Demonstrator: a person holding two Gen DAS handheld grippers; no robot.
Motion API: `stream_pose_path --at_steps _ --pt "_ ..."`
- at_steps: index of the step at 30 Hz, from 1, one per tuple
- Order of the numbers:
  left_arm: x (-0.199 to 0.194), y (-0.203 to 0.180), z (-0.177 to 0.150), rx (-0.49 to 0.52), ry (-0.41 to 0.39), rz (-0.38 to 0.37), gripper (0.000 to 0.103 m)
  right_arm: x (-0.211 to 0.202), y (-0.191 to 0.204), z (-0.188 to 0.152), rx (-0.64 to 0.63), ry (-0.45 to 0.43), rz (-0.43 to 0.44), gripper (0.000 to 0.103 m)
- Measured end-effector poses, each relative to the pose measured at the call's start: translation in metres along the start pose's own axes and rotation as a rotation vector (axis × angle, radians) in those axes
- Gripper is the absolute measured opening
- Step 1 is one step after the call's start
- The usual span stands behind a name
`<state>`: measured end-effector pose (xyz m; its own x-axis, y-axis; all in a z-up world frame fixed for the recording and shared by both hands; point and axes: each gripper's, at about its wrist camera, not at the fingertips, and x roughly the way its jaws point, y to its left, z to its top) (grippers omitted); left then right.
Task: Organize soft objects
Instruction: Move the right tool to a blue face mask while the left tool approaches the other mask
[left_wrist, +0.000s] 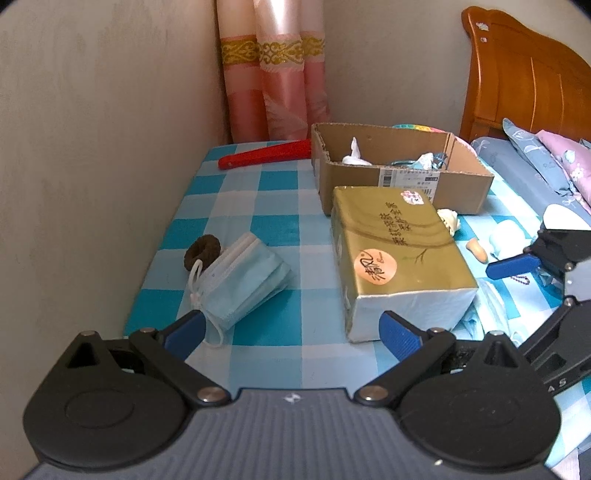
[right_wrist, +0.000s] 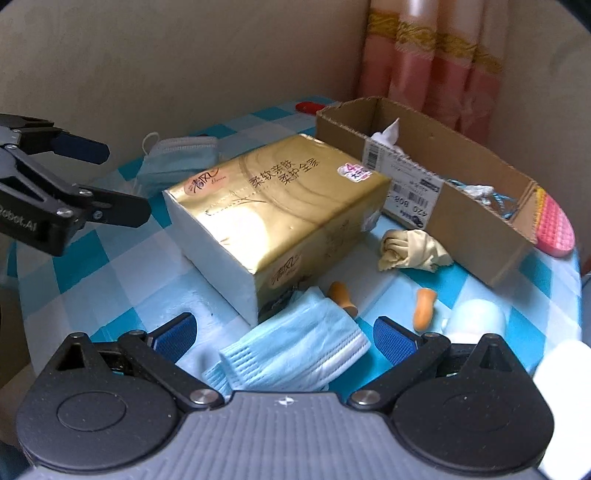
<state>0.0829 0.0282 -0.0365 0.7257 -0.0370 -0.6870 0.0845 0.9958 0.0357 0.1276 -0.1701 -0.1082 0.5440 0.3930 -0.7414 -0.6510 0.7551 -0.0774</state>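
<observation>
A gold tissue pack (left_wrist: 399, 254) (right_wrist: 273, 218) lies on the blue checked cloth in front of an open cardboard box (left_wrist: 406, 184) (right_wrist: 461, 206). My left gripper (left_wrist: 291, 332) is open and empty; a stack of blue face masks (left_wrist: 243, 280) lies just ahead of its left finger, beside a brown hair tie (left_wrist: 201, 251). My right gripper (right_wrist: 284, 334) is open, with another blue mask (right_wrist: 295, 350) lying between its fingers. Two orange earplugs (right_wrist: 423, 306), a crumpled yellow cloth (right_wrist: 410, 251) and a white soft object (right_wrist: 476, 317) lie near it.
The box holds white tissue (right_wrist: 386, 134) and blue cord (right_wrist: 491, 199). A red folded fan (left_wrist: 266, 153) lies behind the box. A pink textured pad (right_wrist: 556, 229) sits past the box. The wall runs along the left; curtain (left_wrist: 273, 74) and wooden headboard (left_wrist: 524, 74) stand behind.
</observation>
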Motion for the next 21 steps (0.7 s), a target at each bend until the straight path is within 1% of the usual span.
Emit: stream_pose_path --at_steps 2,7,9,11,14,17,21 --pt "0.003 0.000 -0.001 -0.001 0.008 0.001 0.100 0.005 0.000 0.000 -0.005 0.020 0.009 0.103" --pt "0.009 0.001 -0.002 -0.002 0.026 0.004 0.100 0.002 0.012 -0.010 -0.020 0.035 0.030 0.103" --pt "0.010 0.002 -0.003 -0.004 0.029 0.004 0.100 -0.001 0.017 -0.014 -0.021 0.041 0.011 0.103" --pt "0.010 0.003 -0.003 -0.007 0.030 0.002 0.100 -0.004 0.018 -0.015 0.020 0.050 -0.004 0.103" --pt "0.011 0.004 -0.004 -0.008 0.029 -0.002 0.100 -0.011 0.019 -0.021 0.081 0.039 0.008 0.103" --pt "0.014 0.004 -0.006 -0.005 0.038 -0.002 0.100 -0.008 0.022 -0.025 0.067 0.040 -0.024 0.103" --pt "0.016 0.004 -0.008 0.002 0.048 0.005 0.100 -0.003 0.020 -0.023 0.060 0.012 -0.026 0.103"
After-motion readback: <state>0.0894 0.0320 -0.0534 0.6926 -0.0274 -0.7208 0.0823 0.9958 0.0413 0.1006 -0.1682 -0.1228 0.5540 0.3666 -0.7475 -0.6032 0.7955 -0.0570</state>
